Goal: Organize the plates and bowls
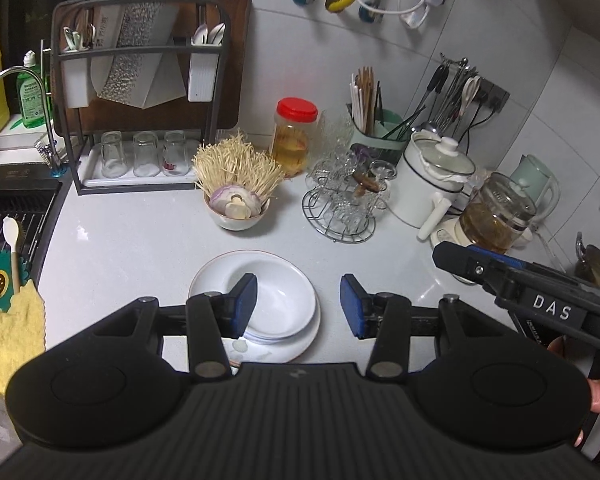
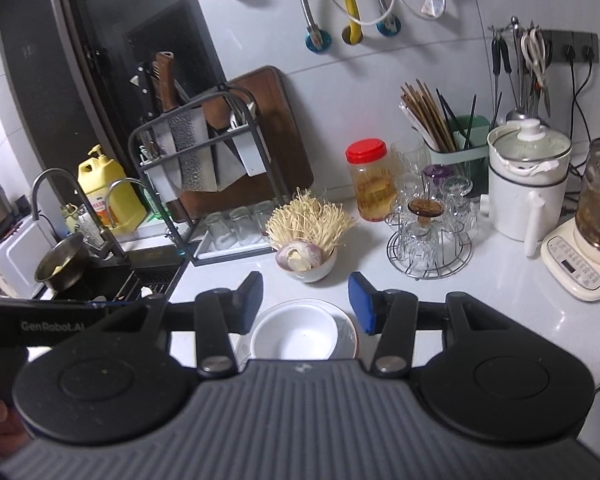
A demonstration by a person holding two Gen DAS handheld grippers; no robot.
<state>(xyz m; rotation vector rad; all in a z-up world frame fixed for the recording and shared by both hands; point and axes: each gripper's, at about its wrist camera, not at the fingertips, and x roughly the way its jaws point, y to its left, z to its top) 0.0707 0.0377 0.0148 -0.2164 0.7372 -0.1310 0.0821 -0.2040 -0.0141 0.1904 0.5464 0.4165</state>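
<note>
A white bowl (image 1: 278, 300) sits stacked on white plates (image 1: 296, 346) on the white counter, just ahead of me. My left gripper (image 1: 298, 306) is open and empty above them, its left pad over the bowl's left rim. In the right wrist view the same bowl (image 2: 296, 334) and the plates (image 2: 348, 338) lie below my right gripper (image 2: 305, 306), which is open and empty. The right gripper also shows in the left wrist view (image 1: 456, 258), where its fingers look closed together from the side.
A small bowl of onion and enoki mushrooms (image 1: 238, 204) stands behind the stack. A wire glass rack (image 1: 342, 204), a red-lidded jar (image 1: 294, 136), a white pot (image 1: 432, 180) and a kettle (image 1: 496, 212) stand at right. The knife rack (image 1: 140, 92) and sink (image 1: 16, 216) are at left.
</note>
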